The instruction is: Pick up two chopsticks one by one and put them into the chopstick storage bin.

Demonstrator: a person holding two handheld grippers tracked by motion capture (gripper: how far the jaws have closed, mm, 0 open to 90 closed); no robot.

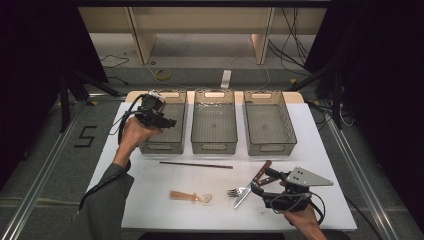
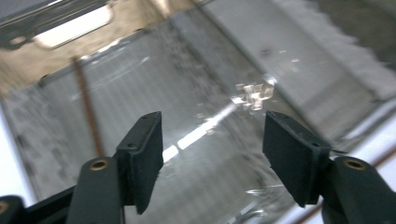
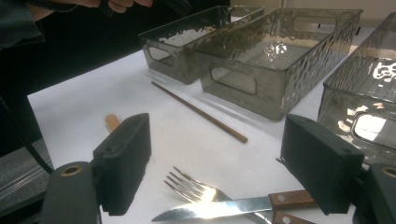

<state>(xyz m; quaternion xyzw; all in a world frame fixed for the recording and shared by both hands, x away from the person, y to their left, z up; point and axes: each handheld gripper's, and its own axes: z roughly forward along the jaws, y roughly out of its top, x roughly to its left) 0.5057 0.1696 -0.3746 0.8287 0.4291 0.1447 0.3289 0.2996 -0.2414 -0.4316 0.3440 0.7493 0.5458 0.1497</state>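
- While the white surface point(image 1: 150, 200) carries three clear bins, the left tongs point(image 1: 167, 121) hang over the left bin point(image 1: 167, 142), spread wide, nothing between them; a brown chopstick point(image 2: 88, 112) lies inside.
- Right tongs point(image 1: 260, 184) gape, empty, over the knife point(image 3: 219, 208) and fork point(image 3: 191, 186).

glossy clear plastic bin point(image 2: 196, 140)
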